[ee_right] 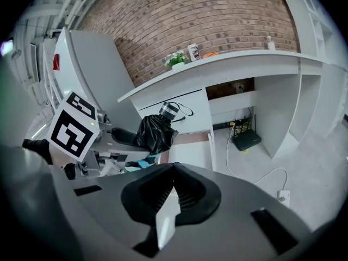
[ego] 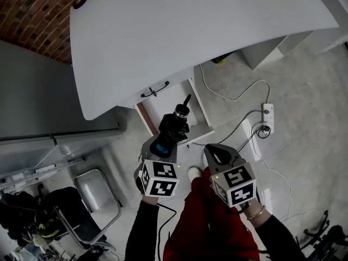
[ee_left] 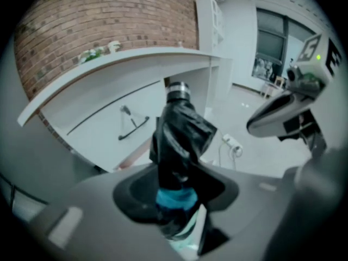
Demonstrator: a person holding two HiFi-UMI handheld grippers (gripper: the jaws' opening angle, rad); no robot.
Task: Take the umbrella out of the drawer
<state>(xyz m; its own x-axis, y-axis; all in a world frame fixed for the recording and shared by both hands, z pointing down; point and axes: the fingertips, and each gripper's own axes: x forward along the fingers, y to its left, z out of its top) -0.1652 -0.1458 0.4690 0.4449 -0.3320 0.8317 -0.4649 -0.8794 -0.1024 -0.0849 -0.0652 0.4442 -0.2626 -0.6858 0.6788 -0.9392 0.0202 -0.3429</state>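
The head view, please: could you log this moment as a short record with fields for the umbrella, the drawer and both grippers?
held item: folded black fabric umbrella, silver-ringed end pointing away from the jaws
position: out of the drawer, held above it
drawer: white desk drawer, pulled open
left gripper: jaws clamped on the umbrella's lower part
right gripper: jaws together, nothing between them, beside the left one

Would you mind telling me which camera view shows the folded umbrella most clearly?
The left gripper view: the umbrella fills its centre, clamped in the left gripper. The head view shows it small, over the open drawer; the right gripper view shows it sideways, farther off.
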